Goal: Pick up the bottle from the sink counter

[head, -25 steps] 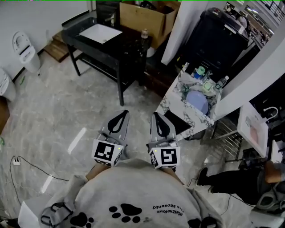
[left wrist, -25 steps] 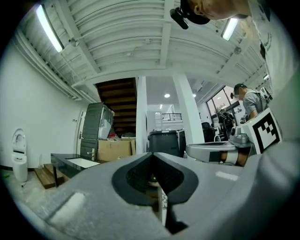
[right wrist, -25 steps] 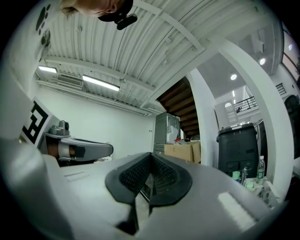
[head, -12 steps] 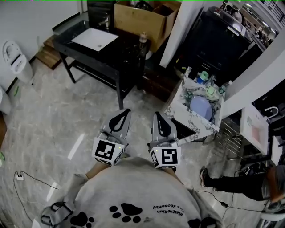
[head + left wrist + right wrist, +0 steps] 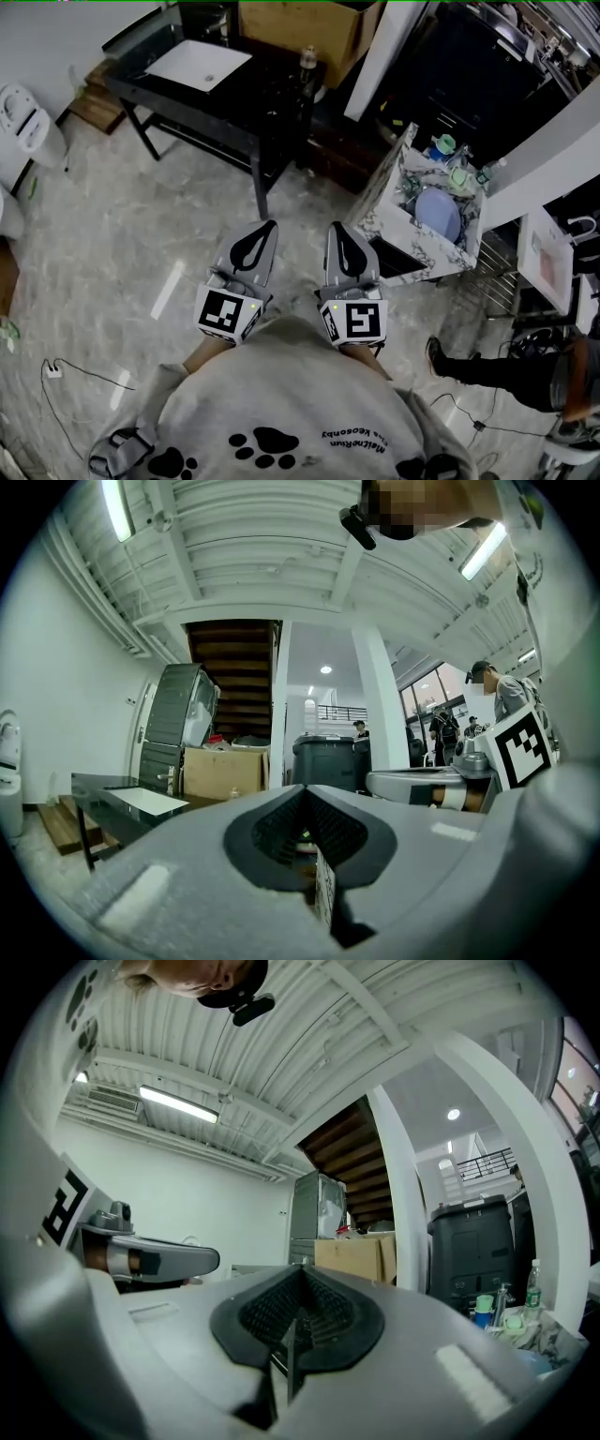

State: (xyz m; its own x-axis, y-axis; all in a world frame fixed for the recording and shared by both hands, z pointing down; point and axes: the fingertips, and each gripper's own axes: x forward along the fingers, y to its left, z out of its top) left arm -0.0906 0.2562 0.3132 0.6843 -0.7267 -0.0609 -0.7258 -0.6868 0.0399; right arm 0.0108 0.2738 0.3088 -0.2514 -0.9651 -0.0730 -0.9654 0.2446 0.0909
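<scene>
GRIP: left gripper point(image 5: 269, 226) and right gripper point(image 5: 335, 228) both pressed together, empty, lower centre | TARGET: bottle point(image 5: 307, 58) upright on right end of black sink counter point(image 5: 253, 94), top centre, well apart | STEP: approach; spread one gripper's jaws before reaching, take the body level | CLEARANCE: cardboard box point(image 5: 300, 23) just behind; marble basin unit point(image 5: 373, 204) at right holds clutter.

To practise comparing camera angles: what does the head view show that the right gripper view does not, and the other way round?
Only the head view: the marble floor, the paw-print sweatshirt and the marker cube on the right tongs.
Only the right gripper view: the ribbed ceiling, a lit tube lamp and the underside of a staircase.
Both: the cardboard box, and both pairs of tongs, including the left tongs, shut and empty.
</scene>
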